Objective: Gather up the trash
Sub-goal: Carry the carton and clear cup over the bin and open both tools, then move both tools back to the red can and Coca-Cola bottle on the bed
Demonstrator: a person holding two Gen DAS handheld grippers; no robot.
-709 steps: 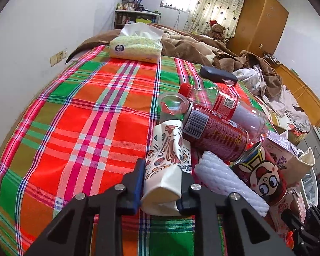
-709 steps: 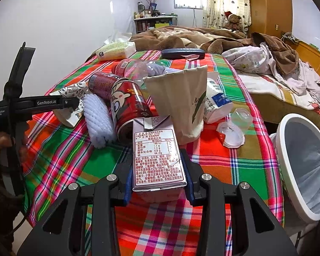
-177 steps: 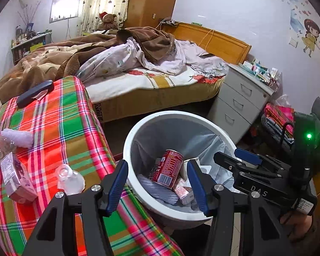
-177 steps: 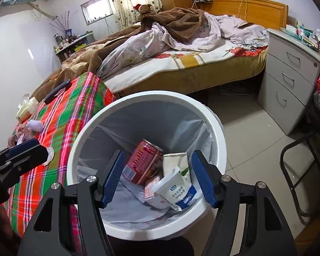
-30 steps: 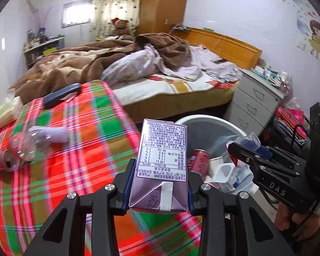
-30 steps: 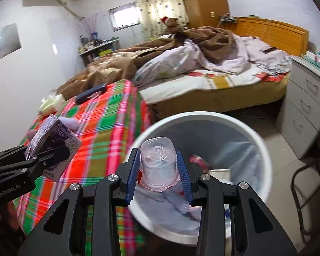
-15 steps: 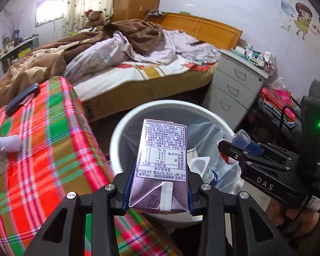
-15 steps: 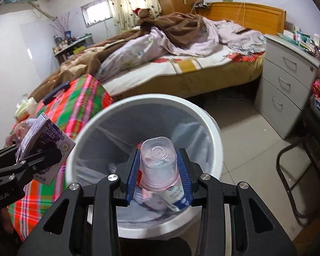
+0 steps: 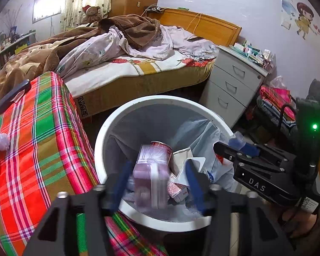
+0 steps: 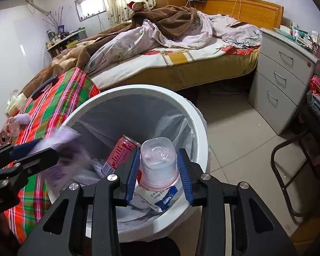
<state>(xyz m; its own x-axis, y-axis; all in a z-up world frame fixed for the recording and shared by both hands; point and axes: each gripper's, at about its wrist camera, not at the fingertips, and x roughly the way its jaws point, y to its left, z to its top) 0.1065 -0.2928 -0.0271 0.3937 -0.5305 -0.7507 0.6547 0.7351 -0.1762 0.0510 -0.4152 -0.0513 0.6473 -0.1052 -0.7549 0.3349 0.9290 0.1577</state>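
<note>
Both your grippers hang over the bin (image 9: 108, 128). Left gripper (image 9: 155, 183): jaws opening, pads clear of the blurred purple carton (image 9: 151, 177) between them. Right gripper (image 10: 159, 173): jaws opening, clear cup (image 10: 157, 162) upside down between the pads; contact unclear. Red can (image 10: 117, 155) lies in the bin.

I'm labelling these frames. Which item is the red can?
Find the white bin beside the plaid table. Inside, the red can leans against the liner, left of the clear cup. It's the only metal, red-labelled cylinder there.
</note>
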